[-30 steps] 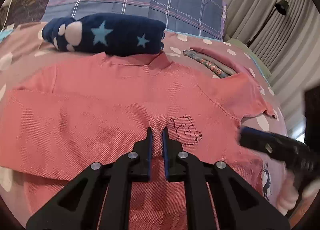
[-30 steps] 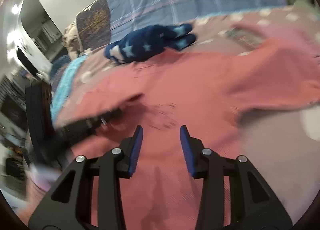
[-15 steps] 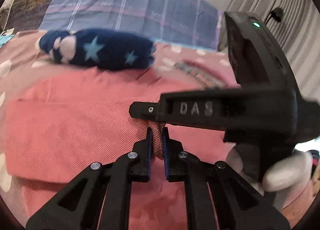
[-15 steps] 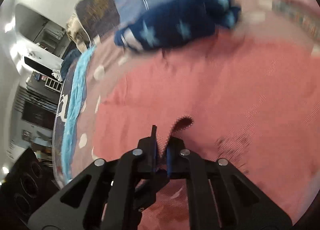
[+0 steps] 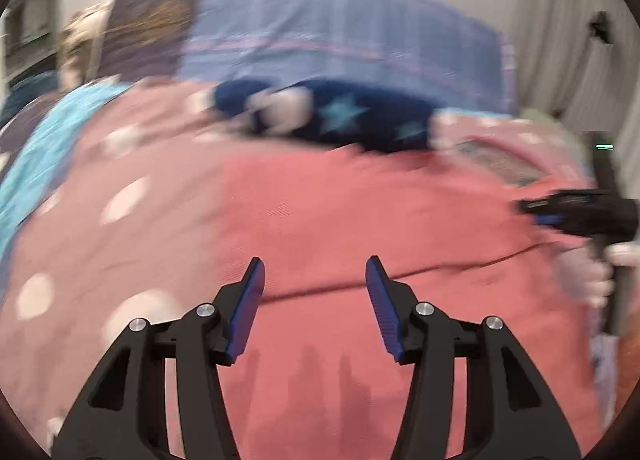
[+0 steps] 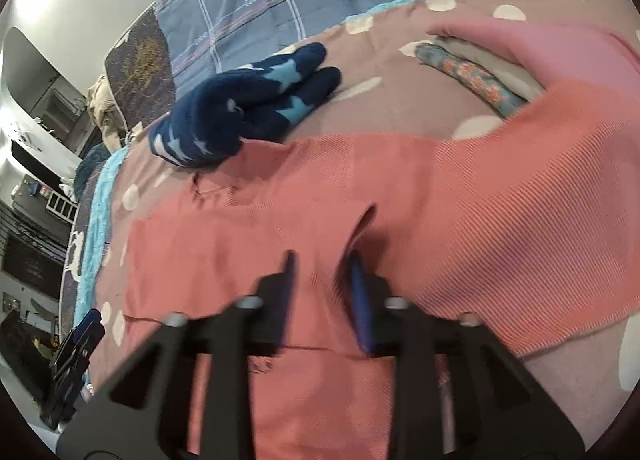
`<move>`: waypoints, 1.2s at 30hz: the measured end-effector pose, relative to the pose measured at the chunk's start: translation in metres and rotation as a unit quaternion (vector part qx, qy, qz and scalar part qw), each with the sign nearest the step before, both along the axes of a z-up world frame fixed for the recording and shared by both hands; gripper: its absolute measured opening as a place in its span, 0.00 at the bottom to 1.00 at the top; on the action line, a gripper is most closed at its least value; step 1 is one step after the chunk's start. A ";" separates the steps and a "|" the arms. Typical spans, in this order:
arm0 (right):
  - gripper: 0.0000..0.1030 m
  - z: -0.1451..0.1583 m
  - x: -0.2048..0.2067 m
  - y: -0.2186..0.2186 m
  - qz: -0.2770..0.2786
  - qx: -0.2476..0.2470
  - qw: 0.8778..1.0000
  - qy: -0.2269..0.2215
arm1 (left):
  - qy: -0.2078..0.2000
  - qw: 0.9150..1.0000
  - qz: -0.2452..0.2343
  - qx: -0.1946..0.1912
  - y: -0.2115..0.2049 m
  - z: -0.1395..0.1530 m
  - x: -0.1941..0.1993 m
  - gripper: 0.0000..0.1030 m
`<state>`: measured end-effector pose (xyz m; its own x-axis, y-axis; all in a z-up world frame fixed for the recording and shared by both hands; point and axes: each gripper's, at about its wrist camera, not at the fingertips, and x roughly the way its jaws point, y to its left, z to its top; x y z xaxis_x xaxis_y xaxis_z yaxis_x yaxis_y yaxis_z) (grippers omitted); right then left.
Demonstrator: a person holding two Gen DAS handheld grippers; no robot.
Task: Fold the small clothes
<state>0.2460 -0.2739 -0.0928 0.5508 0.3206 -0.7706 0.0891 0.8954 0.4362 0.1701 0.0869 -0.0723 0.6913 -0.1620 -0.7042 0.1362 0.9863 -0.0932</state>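
The pink top (image 6: 360,188) is spread on the dotted bedspread (image 6: 400,100), one sleeve laid across its chest. Nothing is gripped: the left gripper (image 5: 316,296) and right gripper (image 6: 322,292) are parted. The loose fold could be dragged askew if snagged by a finger.

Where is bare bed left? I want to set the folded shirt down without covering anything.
Free: dotted bedspread between the navy star garment and the folded stack, and the bare patch right of the coral shirt. Crowded: the middle, where the shirt spreads under both open grippers.
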 end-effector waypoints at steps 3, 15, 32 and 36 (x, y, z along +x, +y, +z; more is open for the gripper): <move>0.43 0.000 -0.010 0.002 0.011 -0.023 1.000 -0.001 | 0.026 0.999 0.027 0.015 0.027 -0.016 0.005 0.52; 0.37 -0.006 -0.018 0.019 0.002 -0.204 0.979 0.032 | 0.065 0.993 0.093 0.021 0.052 -0.047 0.038 0.51; 0.57 0.039 0.097 0.316 0.310 -0.197 0.929 -0.045 | 0.034 0.998 0.029 -0.043 0.047 -0.049 0.031 0.31; 0.62 0.000 0.137 0.365 0.329 -0.235 0.914 0.020 | 0.040 0.998 0.022 -0.041 0.043 -0.051 0.035 0.12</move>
<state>0.3826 0.0914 -0.0926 0.3260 0.1998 -0.9240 -0.5280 0.8492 -0.0027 0.2050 0.1300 -0.1237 0.6413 -0.1925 -0.7427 0.0823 0.9797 -0.1829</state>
